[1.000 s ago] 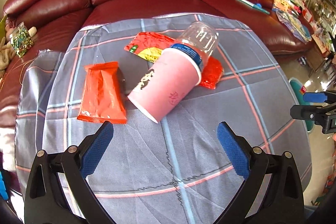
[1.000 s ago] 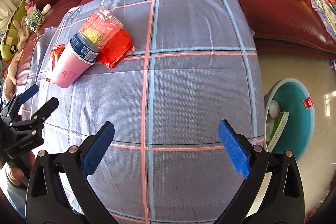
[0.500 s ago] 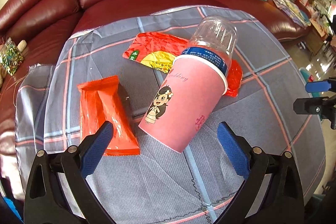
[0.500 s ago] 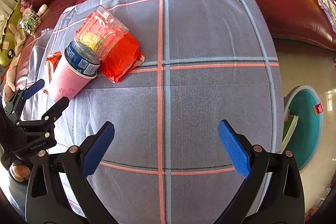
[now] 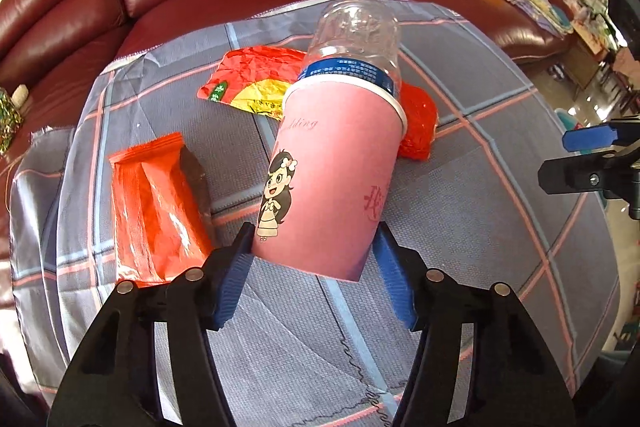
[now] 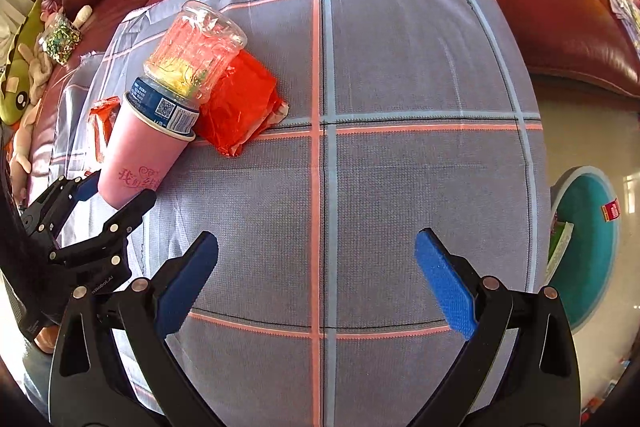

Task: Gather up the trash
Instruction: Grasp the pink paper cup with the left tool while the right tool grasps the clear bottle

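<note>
Pink paper cup (image 5: 332,183) with a clear plastic bottle (image 5: 356,39) stuck in its mouth lies on the grey plaid cloth (image 6: 400,67), its base pinched between the left claw's (image 5: 314,267) blue pads. The right claw (image 6: 316,283) hangs wide open, holding nothing.

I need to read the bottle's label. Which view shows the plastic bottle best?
The right wrist view: the plastic bottle lies side-on, its label and QR code facing the camera. In the left wrist view the pink cup hides its lower half.
</note>
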`<state>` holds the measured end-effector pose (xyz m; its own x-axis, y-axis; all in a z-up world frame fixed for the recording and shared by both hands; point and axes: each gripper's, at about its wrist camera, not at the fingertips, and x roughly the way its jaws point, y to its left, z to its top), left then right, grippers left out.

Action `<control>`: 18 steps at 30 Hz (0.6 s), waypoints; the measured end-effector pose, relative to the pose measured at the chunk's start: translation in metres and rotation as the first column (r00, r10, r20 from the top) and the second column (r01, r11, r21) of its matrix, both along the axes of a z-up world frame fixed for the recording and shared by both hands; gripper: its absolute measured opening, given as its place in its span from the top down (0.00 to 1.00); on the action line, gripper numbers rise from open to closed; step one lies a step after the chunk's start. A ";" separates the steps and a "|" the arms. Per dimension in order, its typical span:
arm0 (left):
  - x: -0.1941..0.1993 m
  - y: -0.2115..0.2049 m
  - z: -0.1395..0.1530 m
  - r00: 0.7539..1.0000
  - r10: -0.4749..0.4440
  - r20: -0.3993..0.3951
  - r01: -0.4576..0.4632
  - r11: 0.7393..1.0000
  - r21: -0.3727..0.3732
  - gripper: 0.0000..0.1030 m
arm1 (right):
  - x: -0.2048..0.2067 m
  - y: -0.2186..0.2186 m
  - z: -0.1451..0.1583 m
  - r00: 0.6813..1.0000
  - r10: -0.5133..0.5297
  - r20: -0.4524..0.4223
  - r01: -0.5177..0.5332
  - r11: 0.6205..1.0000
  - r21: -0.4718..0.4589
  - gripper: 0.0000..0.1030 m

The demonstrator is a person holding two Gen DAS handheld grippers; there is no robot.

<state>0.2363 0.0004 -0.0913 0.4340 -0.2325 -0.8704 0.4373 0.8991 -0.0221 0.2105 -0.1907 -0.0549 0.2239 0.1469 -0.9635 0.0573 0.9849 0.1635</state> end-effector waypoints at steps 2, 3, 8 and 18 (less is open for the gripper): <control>-0.010 0.001 0.003 1.000 0.005 -0.015 -0.006 1.000 -0.026 0.42 | -0.004 0.001 0.002 1.000 0.005 0.004 -0.005 1.000 0.004 0.08; -0.016 0.002 0.004 1.000 0.007 -0.027 -0.008 0.999 -0.044 0.43 | -0.006 0.001 0.003 1.000 0.006 0.006 -0.006 1.000 0.006 0.08; -0.053 0.003 0.007 0.998 0.010 -0.066 -0.016 0.996 -0.090 0.45 | -0.019 0.002 0.010 1.000 0.010 0.027 -0.011 1.000 0.022 0.08; -0.120 0.002 -0.004 0.989 -0.083 -0.122 0.065 0.987 -0.145 0.45 | -0.040 0.021 0.028 0.994 0.021 0.103 -0.033 0.992 0.123 0.08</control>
